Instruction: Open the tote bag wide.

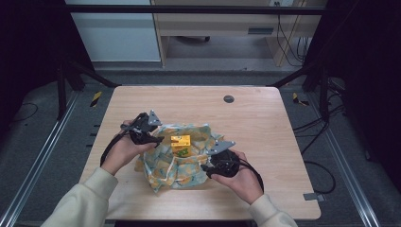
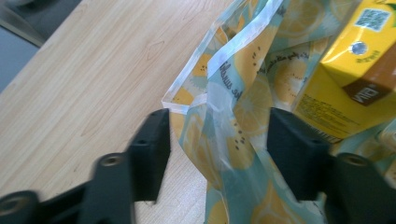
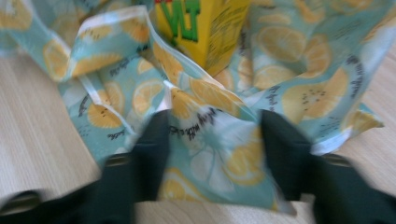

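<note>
- Sleeves of a cream top came in from the near edge of the table (image 1: 265, 109), each hand carrying a hand-held gripper toward the same bundle, so the work was shared from two sides.
- The right hand-held gripper (image 1: 213, 166) sat at the near right edge of the lemon-print cloth bag (image 1: 177, 163). In the right gripper view its jaws stood part open with a bunched fold of the cloth (image 3: 212, 154) between them. The blur hid whether the pads pressed on it, though the placing suggested a grip on that rim was intended.
- The left hand-held gripper (image 1: 152, 139) sat at the bag's far left edge. Its jaws stood apart, straddling the white-hemmed corner of the fabric (image 2: 219, 126); one pad stood clear beside the hem and the other against the fold, so nothing looked clamped yet.
- The bag lay crumpled near the middle of the table, its mouth slack and gaping upward, probably because both rims were being taken so that it could be held open or drawn up.
- A yellow drink carton (image 1: 180, 143) stood inside the bag, its top showing above the folds; the cloth gathered round it on all sides.
- Farther off lay bare wood and a round grey cable grommet (image 1: 229, 99) near the table's far edge.
</note>
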Demonstrator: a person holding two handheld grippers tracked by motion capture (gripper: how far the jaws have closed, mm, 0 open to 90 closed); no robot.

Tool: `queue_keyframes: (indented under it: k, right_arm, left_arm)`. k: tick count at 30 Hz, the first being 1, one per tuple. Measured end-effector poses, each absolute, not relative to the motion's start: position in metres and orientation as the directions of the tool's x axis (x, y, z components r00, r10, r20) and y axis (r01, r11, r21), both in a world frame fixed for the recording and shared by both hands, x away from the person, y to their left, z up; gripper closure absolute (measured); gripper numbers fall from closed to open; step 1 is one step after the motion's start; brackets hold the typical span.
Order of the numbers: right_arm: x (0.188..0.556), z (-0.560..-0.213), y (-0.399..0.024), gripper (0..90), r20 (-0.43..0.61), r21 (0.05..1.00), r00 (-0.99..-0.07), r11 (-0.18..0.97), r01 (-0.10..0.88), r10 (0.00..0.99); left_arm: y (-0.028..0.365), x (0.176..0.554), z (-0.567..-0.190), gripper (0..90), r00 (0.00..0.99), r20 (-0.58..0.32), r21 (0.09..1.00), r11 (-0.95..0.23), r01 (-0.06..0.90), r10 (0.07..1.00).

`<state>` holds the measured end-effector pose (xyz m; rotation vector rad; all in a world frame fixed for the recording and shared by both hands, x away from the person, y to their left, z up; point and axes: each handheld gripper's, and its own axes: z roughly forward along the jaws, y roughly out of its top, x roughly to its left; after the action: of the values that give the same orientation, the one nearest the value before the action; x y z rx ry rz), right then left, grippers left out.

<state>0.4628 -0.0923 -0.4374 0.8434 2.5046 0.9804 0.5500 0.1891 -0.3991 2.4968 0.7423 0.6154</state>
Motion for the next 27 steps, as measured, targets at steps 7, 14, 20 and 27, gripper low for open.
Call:
queue_keyframes:
  k: [7,14,20,27]
  right_arm:
    - [0.460,-0.423,-0.100,88.1,-0.083,0.718,-0.792,0.587,0.374,0.605]
    - [0.448,-0.404,-0.116,89.1,-0.106,0.732,-0.794,0.588,0.345,0.598]
    - [0.446,-0.418,-0.125,89.1,-0.108,0.714,-0.784,0.597,0.366,0.611]
    - [0.449,-0.445,-0.135,89.2,-0.077,0.694,-0.763,0.584,0.422,0.642]
  left_arm:
    - [0.189,0.552,-0.388,86.7,0.750,0.301,0.545,-0.751,0.371,0.589]
    - [0.199,0.561,-0.379,90.0,0.709,0.294,0.598,-0.702,0.387,0.641]
    - [0.202,0.567,-0.394,90.0,0.687,0.280,0.612,-0.676,0.410,0.671]
    - [0.203,0.571,-0.413,90.0,0.672,0.294,0.598,-0.679,0.426,0.680]
